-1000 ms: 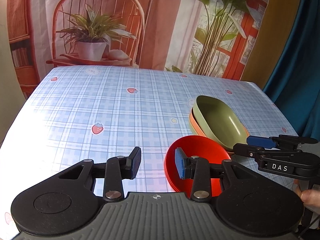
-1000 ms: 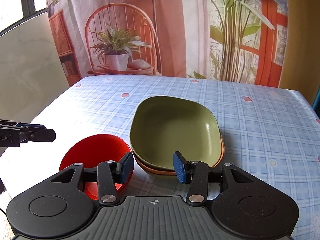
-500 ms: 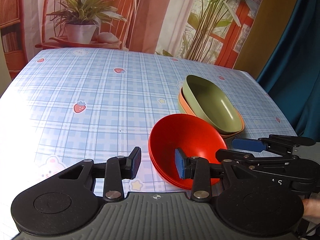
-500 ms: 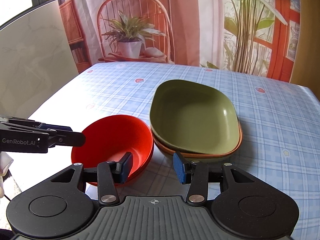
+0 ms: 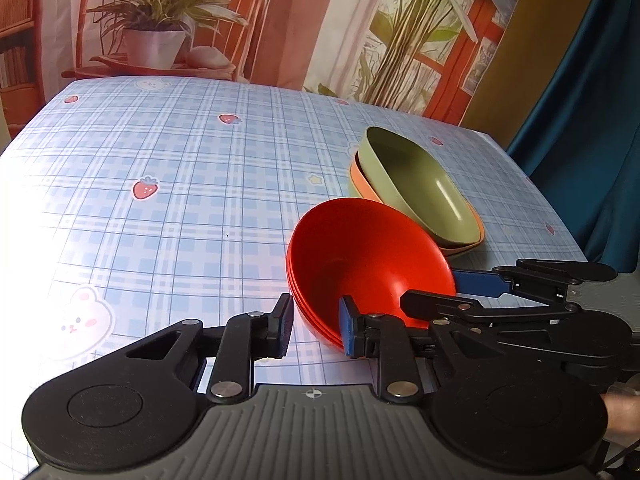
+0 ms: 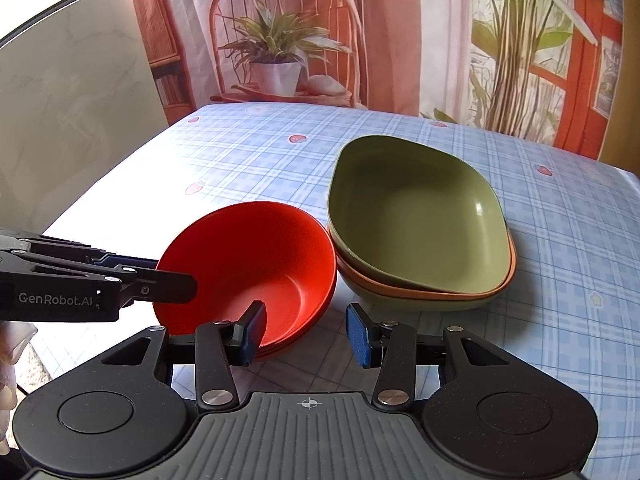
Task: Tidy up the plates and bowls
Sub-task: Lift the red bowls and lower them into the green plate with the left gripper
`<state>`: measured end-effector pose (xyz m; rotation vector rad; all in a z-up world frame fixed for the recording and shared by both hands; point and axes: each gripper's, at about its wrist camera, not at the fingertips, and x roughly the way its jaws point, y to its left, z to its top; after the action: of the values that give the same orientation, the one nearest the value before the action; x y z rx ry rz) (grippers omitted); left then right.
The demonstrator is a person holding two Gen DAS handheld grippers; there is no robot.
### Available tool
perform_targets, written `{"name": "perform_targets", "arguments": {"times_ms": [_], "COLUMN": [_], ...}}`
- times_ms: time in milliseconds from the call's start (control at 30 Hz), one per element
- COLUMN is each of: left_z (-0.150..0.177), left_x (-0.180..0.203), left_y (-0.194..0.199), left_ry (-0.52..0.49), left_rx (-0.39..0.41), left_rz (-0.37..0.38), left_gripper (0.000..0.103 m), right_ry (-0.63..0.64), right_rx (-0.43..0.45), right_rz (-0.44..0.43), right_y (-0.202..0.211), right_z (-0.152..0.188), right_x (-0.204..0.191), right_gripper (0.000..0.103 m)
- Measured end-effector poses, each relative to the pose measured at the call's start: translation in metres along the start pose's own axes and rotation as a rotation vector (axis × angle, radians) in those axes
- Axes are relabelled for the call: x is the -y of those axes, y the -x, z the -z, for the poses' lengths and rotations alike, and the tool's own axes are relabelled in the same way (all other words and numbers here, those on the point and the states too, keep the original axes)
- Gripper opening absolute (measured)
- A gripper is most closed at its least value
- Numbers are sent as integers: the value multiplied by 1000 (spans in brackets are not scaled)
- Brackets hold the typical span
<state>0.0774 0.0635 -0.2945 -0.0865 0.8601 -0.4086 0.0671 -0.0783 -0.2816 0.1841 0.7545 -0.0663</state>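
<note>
- The left gripper [image 5: 316, 330] is hovering low over the tabletop [image 5: 180, 200] with its fingers [image 5: 283, 330] sitting apart, not clamping anything.
- The red bowls [image 5: 372, 256], a nested stack tilted up off the cloth, are poking right into that gap: the near rim is sitting between the two pads, closer to the right-hand pad, which is overlapping the inside of the bowl.
- In the right wrist view the right gripper [image 6: 306, 334] is also spread open, nothing pinched.
- Its left-hand finger [image 6: 252, 334] is sitting in front of the red bowls' [image 6: 248, 272] near rim, looking like it's inside the bowl, while its right-hand finger is out over bare cloth, between the red stack and the plate pile.
- The left gripper is showing up in that view too, coming in from the left with one finger reaching over the red rim.
- The green plate [image 6: 412, 216] is sitting on top of an orange plate [image 6: 424, 286], just ahead and to the right of the right gripper's fingers, just beside the red bowls; can't tell if they're touching.
</note>
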Motion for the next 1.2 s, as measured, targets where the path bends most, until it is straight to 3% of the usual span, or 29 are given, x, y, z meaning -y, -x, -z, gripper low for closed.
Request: {"name": "perform_targets", "arguments": {"times_ms": [167,733,900,1200], "left_z": [1,7,12,4], "left_x": [-3,-11,-6,-2], "left_y": [0,-9,0,35], "left_ry": [6,83,80,84], "left_rx": [3,12,26,96], "left_rz": [12,52,11,-52], "left_gripper": [25,25,24,24], "right_ry": [15,20,15,89], "right_rx": [-14,-28,-22,52], "right_rz": [-12,-9,-20,-61], "right_y": [-7,-16,-13,5], "right_z": [0,0,0,-10], "right_x": [-5,-8,-7,-23], "right_gripper": [33,31,21,20]}}
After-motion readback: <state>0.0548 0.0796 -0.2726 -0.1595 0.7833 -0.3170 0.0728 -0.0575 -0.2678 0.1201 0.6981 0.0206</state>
